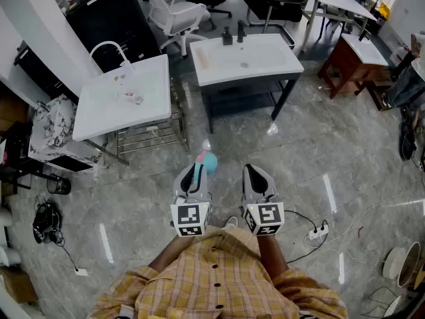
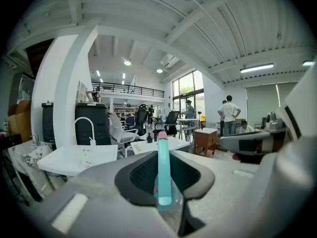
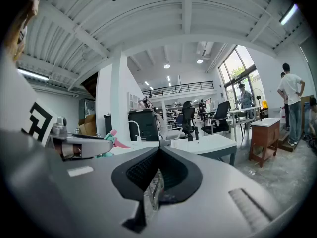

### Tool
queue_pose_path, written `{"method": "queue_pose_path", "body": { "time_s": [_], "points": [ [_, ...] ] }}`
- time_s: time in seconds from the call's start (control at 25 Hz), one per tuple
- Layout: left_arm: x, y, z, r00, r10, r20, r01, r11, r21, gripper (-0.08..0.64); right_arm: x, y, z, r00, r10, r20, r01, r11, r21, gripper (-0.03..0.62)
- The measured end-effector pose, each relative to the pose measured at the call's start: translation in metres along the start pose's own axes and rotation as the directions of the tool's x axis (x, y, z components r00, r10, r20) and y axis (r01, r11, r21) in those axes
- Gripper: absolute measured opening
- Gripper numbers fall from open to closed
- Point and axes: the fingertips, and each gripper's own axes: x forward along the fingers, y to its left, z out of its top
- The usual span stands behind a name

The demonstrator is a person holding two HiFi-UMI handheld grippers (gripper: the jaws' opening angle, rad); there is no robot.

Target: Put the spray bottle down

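My left gripper (image 1: 194, 171) is shut on a turquoise spray bottle (image 2: 163, 175) with a pink top. The bottle stands upright between the dark pads (image 2: 136, 175), and its pink tip rises above them. From the head view the bottle (image 1: 208, 161) is held over the grey floor, in front of my body. Beside it on the right, my right gripper (image 1: 253, 176) is shut with nothing in it. In the right gripper view the jaws (image 3: 158, 155) meet at their tips, and the bottle's pink trigger (image 3: 113, 139) shows at the left.
Ahead left stands a white sink table (image 1: 123, 98) with a white faucet and a wire rack under it. Straight ahead is a second white sink table (image 1: 246, 58). A wooden desk (image 1: 352, 62) and office chairs lie beyond. A power strip (image 1: 317, 232) and cables lie on the floor. People (image 2: 229, 114) stand far off.
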Motion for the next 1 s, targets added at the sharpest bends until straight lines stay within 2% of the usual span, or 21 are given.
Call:
{"method": "queue_pose_path", "body": {
  "time_s": [0.36, 0.6, 1.0],
  "points": [
    [0.004, -0.049, 0.005, 0.999, 0.024, 0.024, -0.025, 1.0, 0.014, 0.071, -0.02, -0.036, 0.002, 0.999, 0.047, 0.001, -0.047, 0.999, 0.007, 0.002],
    [0.012, -0.066, -0.001, 1.0, 0.015, -0.001, -0.015, 0.998, 0.059, 0.071, -0.024, -0.055, -0.007, 0.998, 0.057, -0.021, -0.056, 0.997, 0.046, 0.002],
    [0.068, -0.072, -0.008, 1.0, -0.004, 0.0, 0.004, 1.0, -0.002, 0.071, 0.008, -0.095, -0.013, 0.998, 0.047, -0.035, -0.045, 0.998, 0.05, 0.002]
  ]
}}
